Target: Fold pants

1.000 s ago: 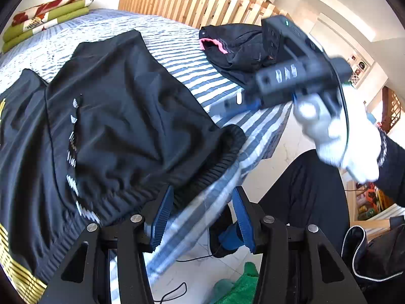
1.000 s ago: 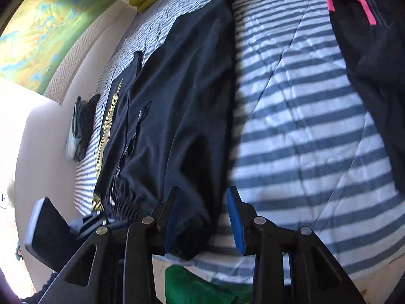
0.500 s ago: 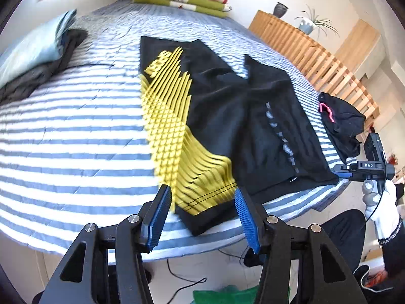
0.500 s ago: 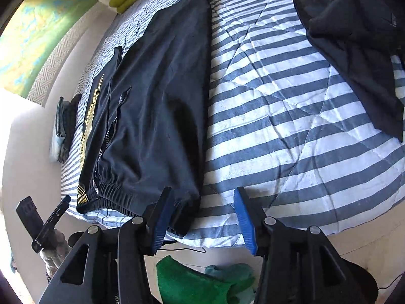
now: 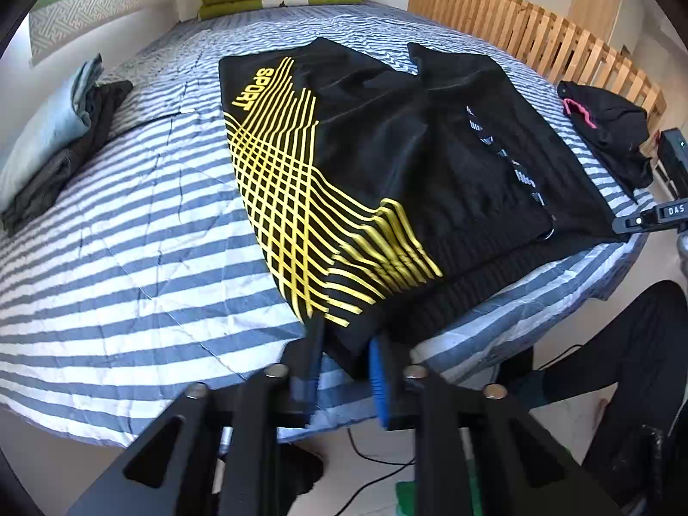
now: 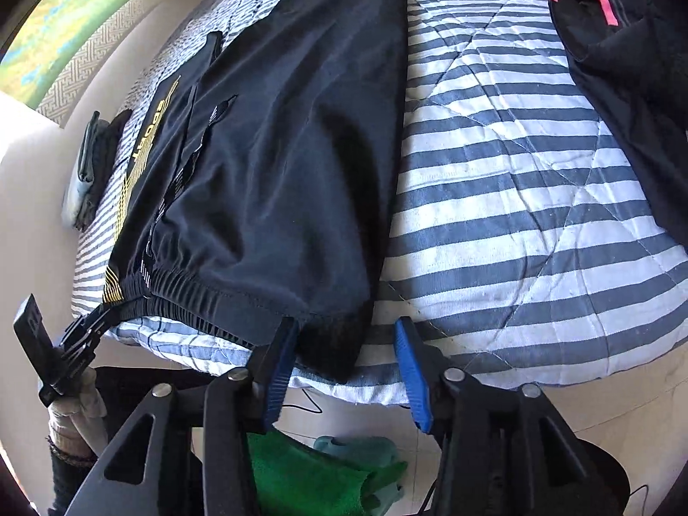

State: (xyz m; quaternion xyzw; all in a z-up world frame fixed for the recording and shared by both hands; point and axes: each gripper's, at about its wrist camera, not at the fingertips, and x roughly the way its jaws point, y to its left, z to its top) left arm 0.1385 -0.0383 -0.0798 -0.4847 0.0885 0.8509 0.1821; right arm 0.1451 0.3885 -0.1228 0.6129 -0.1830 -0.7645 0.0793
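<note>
- Left wrist view, bottom centre: the left tool [image 5: 342, 361] is pinching one waistband corner of the pants [image 5: 387, 163], its jaws nearly closed on the cloth.
- At the lower centre of the right wrist view, the right tool [image 6: 344, 344] is straddling the opposite corner with jaws spread, gripping nothing.
- Farther up, the pants are lying flat on the striped bed [image 5: 129, 223], probably for folding lengthwise.

Left tongs [image 5: 344, 372] seemingly closing, right tongs [image 6: 346, 370] spread wide
</note>
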